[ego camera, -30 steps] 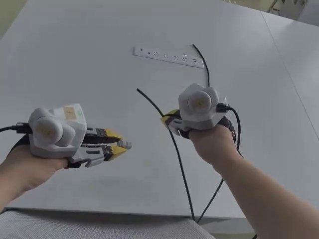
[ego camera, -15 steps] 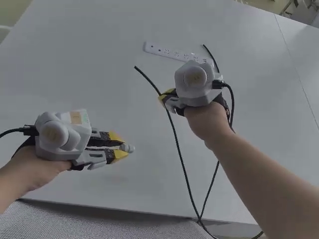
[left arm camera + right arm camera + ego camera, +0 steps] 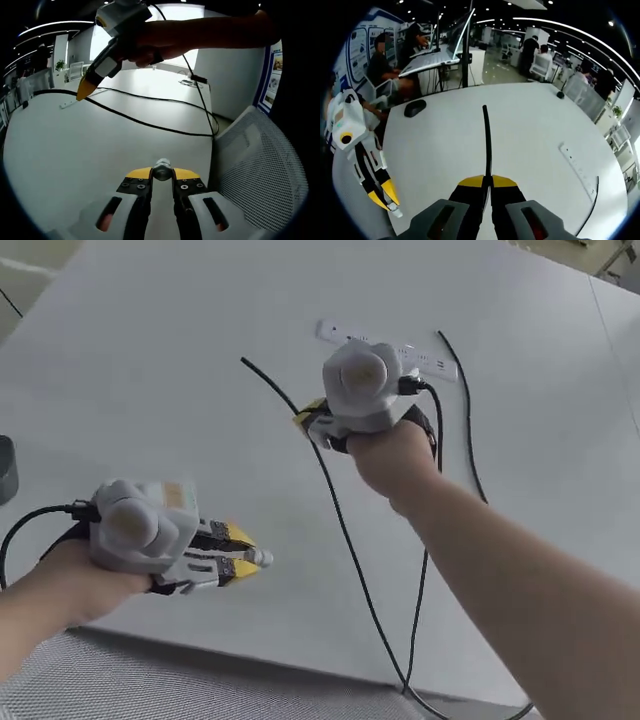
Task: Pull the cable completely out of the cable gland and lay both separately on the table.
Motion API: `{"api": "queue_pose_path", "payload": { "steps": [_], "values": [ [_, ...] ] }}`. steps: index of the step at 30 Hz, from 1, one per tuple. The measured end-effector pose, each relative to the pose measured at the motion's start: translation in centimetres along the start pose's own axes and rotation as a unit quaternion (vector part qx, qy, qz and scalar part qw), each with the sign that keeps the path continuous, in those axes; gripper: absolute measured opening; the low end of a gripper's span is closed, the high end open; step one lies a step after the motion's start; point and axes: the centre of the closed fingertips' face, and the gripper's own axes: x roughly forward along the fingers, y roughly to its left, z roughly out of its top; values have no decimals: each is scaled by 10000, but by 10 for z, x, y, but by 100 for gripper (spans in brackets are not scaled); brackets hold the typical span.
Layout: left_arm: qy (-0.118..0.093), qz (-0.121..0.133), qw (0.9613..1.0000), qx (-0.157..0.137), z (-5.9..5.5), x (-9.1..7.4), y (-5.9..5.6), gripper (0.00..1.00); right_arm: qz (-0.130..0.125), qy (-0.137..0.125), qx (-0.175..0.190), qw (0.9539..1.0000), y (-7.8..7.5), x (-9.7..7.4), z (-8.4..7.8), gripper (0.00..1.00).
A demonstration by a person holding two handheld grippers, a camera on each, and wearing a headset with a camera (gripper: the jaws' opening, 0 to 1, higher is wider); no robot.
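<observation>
My left gripper [image 3: 243, 558] hovers low over the near left of the white table [image 3: 150, 390], shut on a small grey cable gland [image 3: 259, 558]. The left gripper view shows that gland [image 3: 161, 169] pinched between the yellow tips. Farther away, my right gripper [image 3: 305, 420] is shut on a black cable [image 3: 345, 530]. The cable's free end [image 3: 243, 361] sticks out past the jaws, well apart from the gland. In the right gripper view the cable [image 3: 485, 135] runs straight ahead from the shut tips, and the left gripper [image 3: 390, 200] is at the lower left.
A white power strip [image 3: 405, 350] lies at the far side with its own thin black lead [image 3: 468, 440]. The held cable trails over the table's near edge. A dark round object [image 3: 5, 468] sits at the left edge. A mesh chair [image 3: 260, 165] stands near.
My right gripper has carried the cable farther away from the left gripper, so the gap between cable and gland has widened. The left gripper has held its place with the gland.
</observation>
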Motion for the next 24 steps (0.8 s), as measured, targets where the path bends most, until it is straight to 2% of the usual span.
{"api": "queue_pose_path", "payload": {
  "steps": [2,3,5,12,19,22,24],
  "values": [
    [64,-47,10000,-26,-5,2,-1,16,97,37,-129,9999,5,9,4,0],
    [101,-52,9999,-12,-8,3,-2,16,185,90,-363,9991,10,15,6,0],
    [132,-74,9999,-4,-13,4,-2,16,326,112,-562,9978,19,24,8,0],
    [204,-108,9997,-111,-27,14,1,16,704,322,-986,9921,46,60,5,0],
    [203,87,9993,-289,-38,14,15,16,988,501,-1039,9884,65,94,2,0],
    [112,239,9988,-413,-40,11,24,16,1086,558,-953,9879,71,103,-1,0],
    [176,309,9985,-426,-46,11,29,16,1111,617,-854,9882,73,107,-4,0]
  ]
}}
